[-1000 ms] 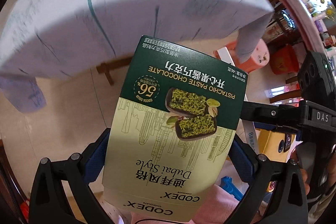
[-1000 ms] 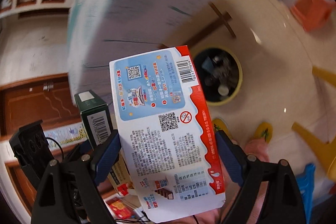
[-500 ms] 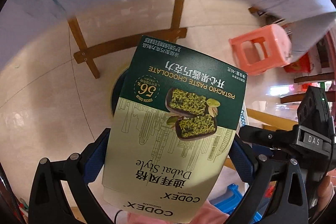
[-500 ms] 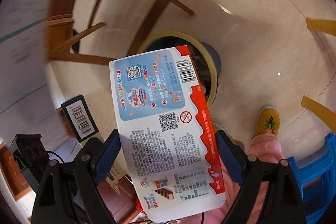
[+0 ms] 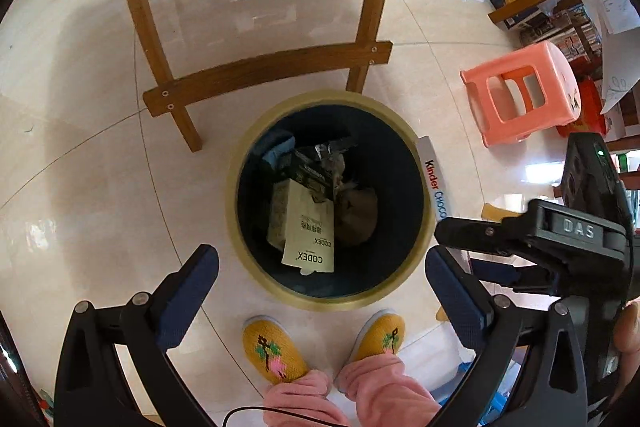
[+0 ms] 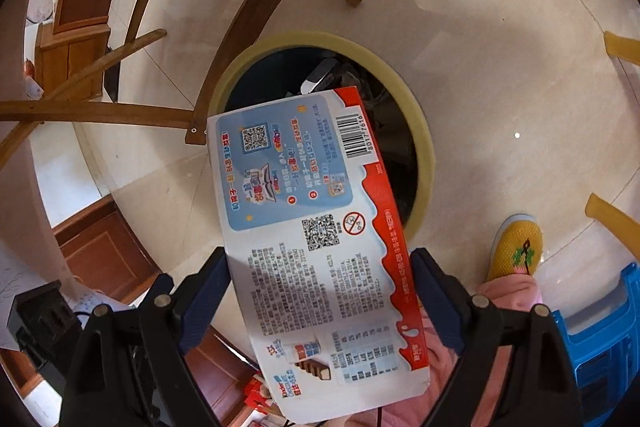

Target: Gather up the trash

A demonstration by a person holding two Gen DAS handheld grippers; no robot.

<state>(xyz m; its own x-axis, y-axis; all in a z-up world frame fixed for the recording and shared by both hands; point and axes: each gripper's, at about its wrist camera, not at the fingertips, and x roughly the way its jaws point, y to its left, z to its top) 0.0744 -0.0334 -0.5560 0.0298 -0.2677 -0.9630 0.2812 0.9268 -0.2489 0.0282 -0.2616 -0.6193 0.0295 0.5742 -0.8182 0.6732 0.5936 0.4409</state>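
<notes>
While the left gripper (image 5: 322, 267) gapes wide and empty above the round yellow-rimmed bin (image 5: 240, 163), the right gripper (image 6: 320, 269) clamps a white-and-red Kinder carton (image 6: 316, 251).

Black tool (image 5: 322, 281), blue pads (image 5: 188, 297), pink trousers (image 5: 360, 393)

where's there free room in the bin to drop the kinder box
The right side of the bin shows bare dark wall, between the CODEX box and the rim by the Kinder box. The left and upper part is crowded with wrappers and cartons. The left gripper is open, clear of the opening.
</notes>
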